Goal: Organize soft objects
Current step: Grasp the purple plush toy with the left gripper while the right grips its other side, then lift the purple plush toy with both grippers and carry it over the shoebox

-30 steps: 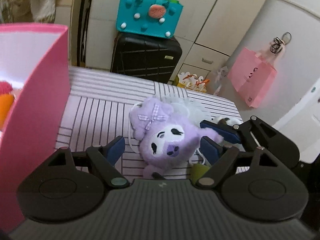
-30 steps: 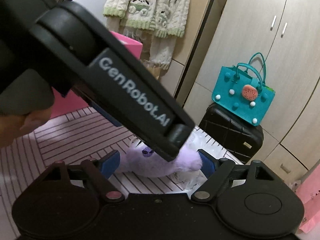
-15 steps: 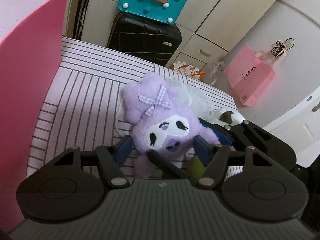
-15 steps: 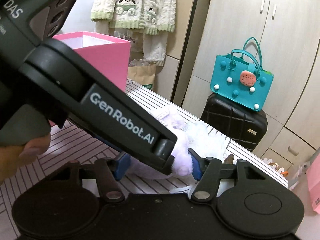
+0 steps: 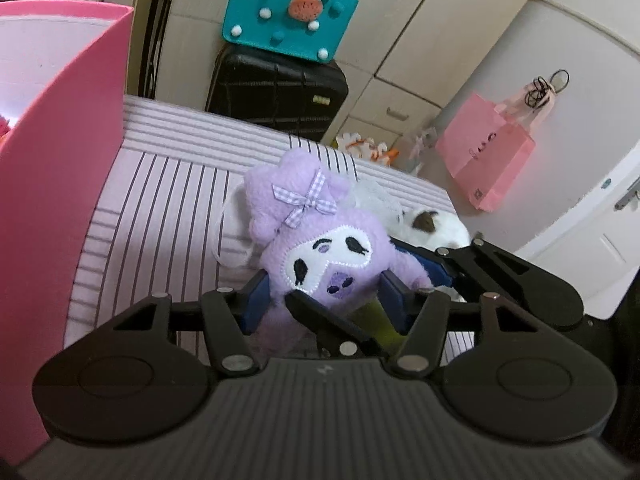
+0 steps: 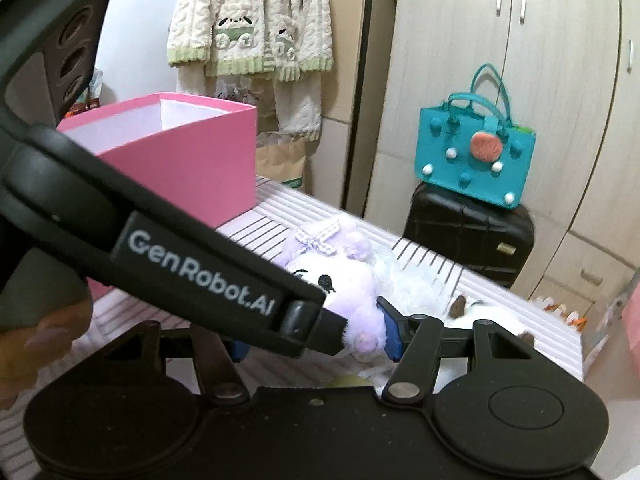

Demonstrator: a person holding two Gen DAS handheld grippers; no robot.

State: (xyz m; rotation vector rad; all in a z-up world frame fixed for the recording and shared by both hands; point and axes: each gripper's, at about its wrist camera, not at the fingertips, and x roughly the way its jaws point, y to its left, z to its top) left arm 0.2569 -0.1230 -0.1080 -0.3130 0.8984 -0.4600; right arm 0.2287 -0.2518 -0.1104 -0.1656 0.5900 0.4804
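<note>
Purple plush toy (image 5: 320,252) on striped table (image 5: 168,200), just right of pink box (image 5: 60,184), left gripper (image 5: 324,300) w/ jaws closing, blue pads pressing its sides, right gripper (image 6: 316,340) clamped on same plush, white plush (image 5: 436,228) just behind it.

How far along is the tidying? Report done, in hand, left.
Done: something orange lies in the pink box. In hand: the left gripper is closing on the purple plush, the right gripper beside it. Left: boxing that plush, then the white plush on the striped surface.
</note>
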